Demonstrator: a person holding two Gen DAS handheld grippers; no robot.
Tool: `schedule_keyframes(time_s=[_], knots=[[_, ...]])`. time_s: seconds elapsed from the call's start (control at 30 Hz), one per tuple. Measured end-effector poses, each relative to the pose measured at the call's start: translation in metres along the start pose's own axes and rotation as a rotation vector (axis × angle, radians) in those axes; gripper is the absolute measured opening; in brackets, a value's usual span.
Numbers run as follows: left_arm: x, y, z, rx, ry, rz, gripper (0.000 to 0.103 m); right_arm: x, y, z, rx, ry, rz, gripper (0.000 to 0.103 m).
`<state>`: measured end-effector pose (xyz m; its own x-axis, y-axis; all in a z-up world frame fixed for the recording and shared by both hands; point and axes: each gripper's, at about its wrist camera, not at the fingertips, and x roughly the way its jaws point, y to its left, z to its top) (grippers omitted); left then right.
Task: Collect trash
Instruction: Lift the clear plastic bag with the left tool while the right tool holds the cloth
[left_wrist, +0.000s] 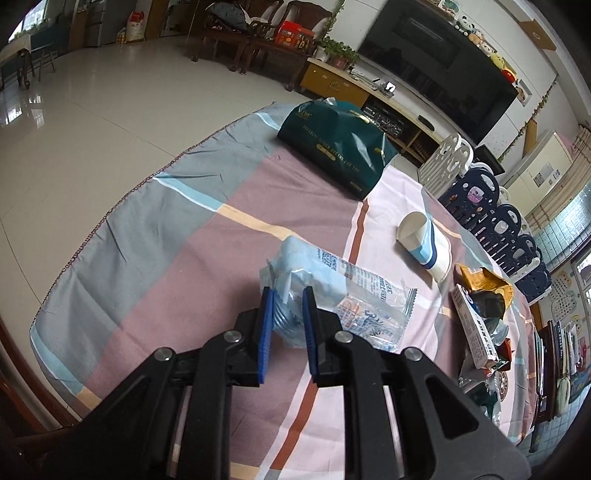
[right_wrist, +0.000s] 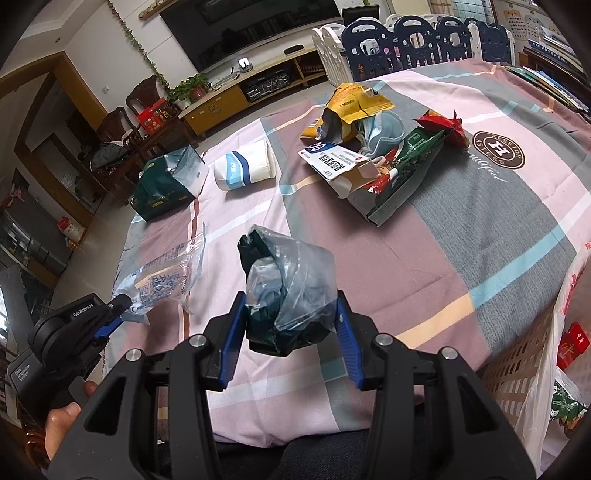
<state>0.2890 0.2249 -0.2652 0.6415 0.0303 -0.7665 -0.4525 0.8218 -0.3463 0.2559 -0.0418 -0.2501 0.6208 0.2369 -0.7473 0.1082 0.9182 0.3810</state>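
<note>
My left gripper (left_wrist: 289, 295) is shut on a clear plastic mask packet (left_wrist: 325, 295) with blue printing, held just above the tablecloth; it also shows in the right wrist view (right_wrist: 162, 280). My right gripper (right_wrist: 291, 306) is shut on a crumpled dark green and clear wrapper (right_wrist: 288, 291), lifted over the table. A paper cup (left_wrist: 426, 245) lies on its side; it also shows in the right wrist view (right_wrist: 245, 166). A pile of wrappers and a white box (right_wrist: 369, 147) lies further back.
A green tissue pack (left_wrist: 340, 147) lies at the far table edge. A basket lined with a white plastic bag (right_wrist: 535, 369) stands beside the table at the lower right. A navy and white play fence (right_wrist: 417, 40) stands behind the table.
</note>
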Motion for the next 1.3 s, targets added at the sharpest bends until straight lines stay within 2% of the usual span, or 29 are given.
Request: schedule_keyframes(time_s=[0.17,0.3,0.5,0.7,0.8,0.9,1.03,1.13,1.27,1.3], knots=[[0.005,-0.002,-0.001,0.008,0.026,0.034,0.021,0.0,0.0,0.0,0.001,0.001,0.0,0.046],[0.005,-0.001,-0.001,0.008,0.029,0.057,0.047,0.0,0.0,0.0,0.001,0.001,0.0,0.046],[0.002,0.003,0.001,-0.016,0.021,0.05,0.065,0.0,0.0,0.001,0.0,0.002,-0.001,0.047],[0.004,0.028,0.006,-0.155,0.043,0.014,0.068,0.0,0.0,0.001,0.002,0.001,0.001,0.047],[0.008,0.029,0.006,-0.172,0.061,-0.003,0.073,0.0,-0.001,0.001,0.003,0.002,0.003,0.047],[0.015,0.019,0.006,-0.143,0.084,-0.017,0.083,0.0,-0.001,0.0,0.005,0.002,0.005,0.047],[0.034,-0.007,0.003,-0.055,0.136,-0.005,0.088,0.001,-0.002,0.0,0.011,0.004,0.009,0.047],[0.049,-0.022,-0.003,0.016,0.195,0.014,0.088,0.001,-0.003,0.0,0.015,0.005,0.011,0.047],[0.048,-0.034,-0.006,0.097,0.164,0.044,0.086,0.0,-0.002,0.0,0.016,0.006,0.009,0.047],[0.048,-0.036,-0.007,0.116,0.159,0.051,0.08,0.0,-0.002,0.0,0.016,0.006,0.009,0.047]])
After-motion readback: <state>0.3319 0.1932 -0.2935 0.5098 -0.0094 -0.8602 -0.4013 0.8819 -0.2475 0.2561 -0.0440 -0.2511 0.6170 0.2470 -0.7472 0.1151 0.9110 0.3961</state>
